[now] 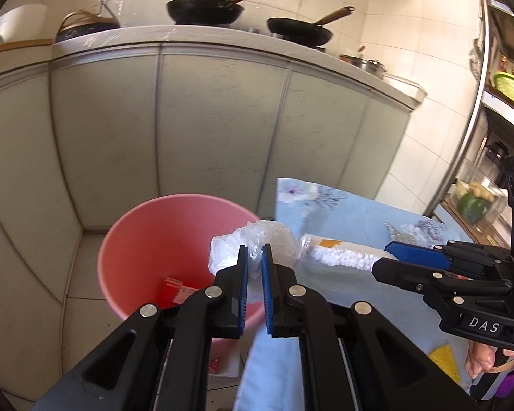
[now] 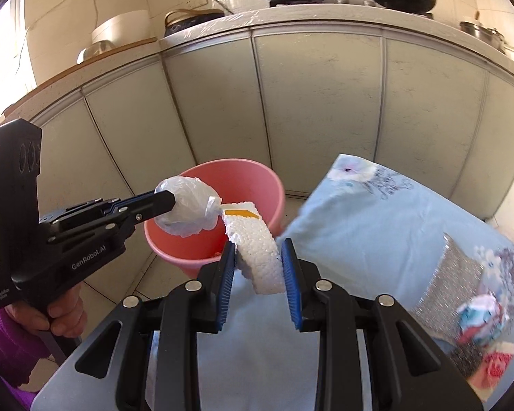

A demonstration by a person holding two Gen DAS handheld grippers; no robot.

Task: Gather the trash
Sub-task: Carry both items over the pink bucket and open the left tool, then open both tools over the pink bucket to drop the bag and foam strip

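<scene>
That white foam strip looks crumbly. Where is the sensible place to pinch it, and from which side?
Across its narrow width near the plain end, as the right gripper does now, coming from the table side. The foam strip is long, flat and slightly curved, so its two long edges give parallel faces; the taped far end stays free over the pink bucket.

Both tools are matte black with ridged blue pads on the fingers and round silver pivot screws. The left gripper carries white "GenRobot.AI" lettering; the right gripper a white "DAS" label. Purple sleeves and bare skin show behind each handle.
</scene>
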